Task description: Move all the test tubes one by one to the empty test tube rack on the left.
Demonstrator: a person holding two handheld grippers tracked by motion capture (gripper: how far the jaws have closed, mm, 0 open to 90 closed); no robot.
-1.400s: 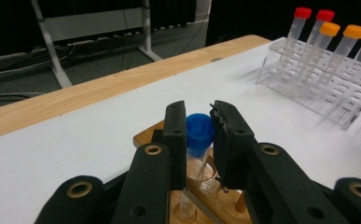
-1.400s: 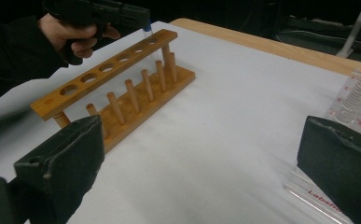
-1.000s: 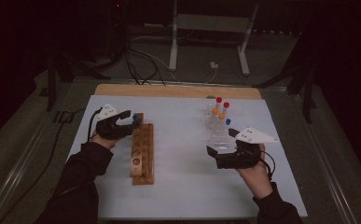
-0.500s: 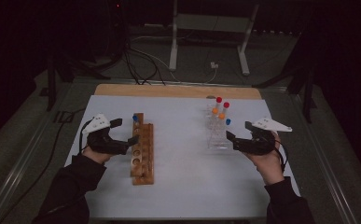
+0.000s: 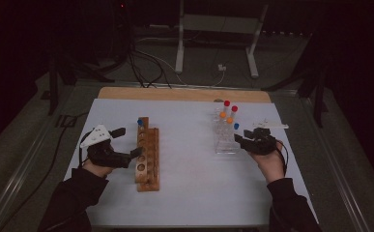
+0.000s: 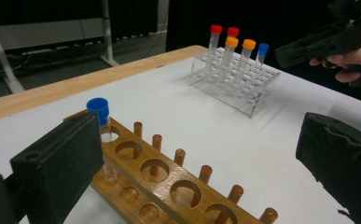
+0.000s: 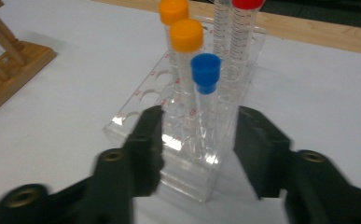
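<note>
A wooden rack (image 5: 148,154) (image 6: 169,182) lies left of centre with one blue-capped tube (image 5: 139,123) (image 6: 99,112) upright in its far hole. My left gripper (image 5: 129,141) (image 6: 204,140) stands open just left of this rack, nothing between its jaws. At the right, a clear plastic rack (image 5: 223,142) (image 7: 136,121) holds several capped tubes. My right gripper (image 5: 240,137) (image 7: 201,140) reaches in from its right side, and its jaws have just been closing around another blue-capped tube (image 5: 236,126) (image 7: 205,79). That tube stands between the pads with a gap on each side.
Red-capped tubes (image 5: 227,103) and orange-capped tubes (image 5: 222,115) (image 7: 186,35) stand in the clear rack behind the blue one. The white table top (image 5: 189,121) ends in a wooden strip (image 5: 184,94) at the far side. Stand legs and cables lie on the floor beyond.
The left gripper drew back from the blue tube in the wooden rack, toward the person, and opened. The right gripper moved up to the clear rack and narrowed its jaws around the blue tube.
</note>
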